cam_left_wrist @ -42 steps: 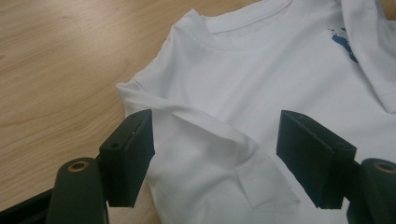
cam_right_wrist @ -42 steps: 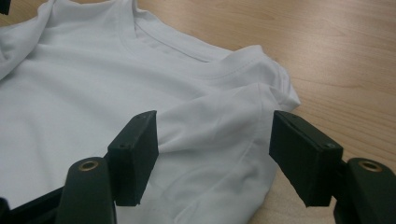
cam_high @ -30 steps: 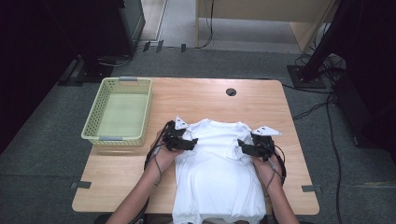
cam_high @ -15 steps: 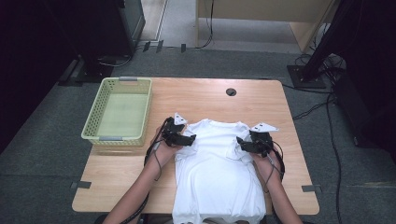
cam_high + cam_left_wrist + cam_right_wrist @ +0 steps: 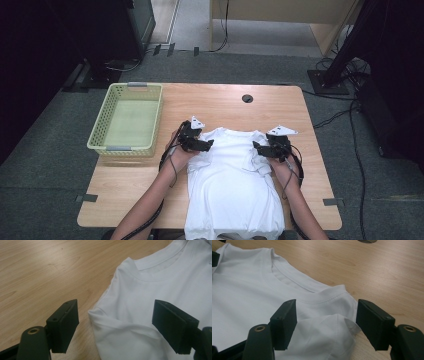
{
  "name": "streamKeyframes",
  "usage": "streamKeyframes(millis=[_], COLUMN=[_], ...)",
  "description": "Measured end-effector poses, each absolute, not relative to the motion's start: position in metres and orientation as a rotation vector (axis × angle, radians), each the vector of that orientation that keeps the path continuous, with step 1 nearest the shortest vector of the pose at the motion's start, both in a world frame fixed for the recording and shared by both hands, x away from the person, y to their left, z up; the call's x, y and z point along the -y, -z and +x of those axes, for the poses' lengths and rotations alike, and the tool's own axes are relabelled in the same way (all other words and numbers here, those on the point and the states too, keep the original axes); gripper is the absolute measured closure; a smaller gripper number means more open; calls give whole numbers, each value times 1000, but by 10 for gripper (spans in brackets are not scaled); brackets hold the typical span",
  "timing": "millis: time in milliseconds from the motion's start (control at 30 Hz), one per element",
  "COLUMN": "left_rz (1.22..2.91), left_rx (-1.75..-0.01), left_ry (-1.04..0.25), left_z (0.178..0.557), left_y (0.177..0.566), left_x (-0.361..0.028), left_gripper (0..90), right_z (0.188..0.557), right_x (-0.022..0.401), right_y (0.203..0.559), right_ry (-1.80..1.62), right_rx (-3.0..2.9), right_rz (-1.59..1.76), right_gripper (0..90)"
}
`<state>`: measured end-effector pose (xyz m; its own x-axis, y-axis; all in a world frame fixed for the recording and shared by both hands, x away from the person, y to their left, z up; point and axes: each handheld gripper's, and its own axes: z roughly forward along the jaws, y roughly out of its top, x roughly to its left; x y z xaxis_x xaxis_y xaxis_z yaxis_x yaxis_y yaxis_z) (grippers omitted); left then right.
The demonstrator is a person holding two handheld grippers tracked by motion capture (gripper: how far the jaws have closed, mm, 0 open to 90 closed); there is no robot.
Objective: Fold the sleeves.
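Observation:
A white T-shirt [image 5: 232,190] lies flat on the wooden table [image 5: 220,102], collar toward the far side and hem hanging over the near edge. Both sleeves are folded inward. My left gripper [image 5: 209,145] sits at the shirt's left shoulder. In the left gripper view it [image 5: 115,326] is open, its jaws straddling the folded shoulder edge of the shirt [image 5: 162,285] without pressing it. My right gripper [image 5: 256,148] sits at the right shoulder. In the right gripper view it [image 5: 328,323] is open around the folded sleeve of the shirt [image 5: 244,290].
A pale green mesh basket [image 5: 150,117] stands empty at the table's left side. A round cable hole [image 5: 247,98] is in the far middle of the tabletop. Bare wood stretches beyond the collar, and cables trail across the grey floor to the right.
Both grippers have shifted a little toward the far side of the table, along the shirt's shoulders. Their jaws stand as wide as before.

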<state>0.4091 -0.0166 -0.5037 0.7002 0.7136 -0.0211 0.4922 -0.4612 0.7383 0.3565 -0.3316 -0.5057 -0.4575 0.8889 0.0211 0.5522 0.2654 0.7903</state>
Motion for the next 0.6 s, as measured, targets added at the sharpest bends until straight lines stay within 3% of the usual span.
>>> streamKeyframes(millis=[600], left_rz=[2148], left_rx=[-878], left_ry=[-389], left_z=[429], left_y=[511], left_x=[28], left_gripper=[218], right_z=[371], right_x=[337], right_y=[508], right_ry=[-1069], right_rx=[-2092], right_rz=[1308], right_gripper=[362])
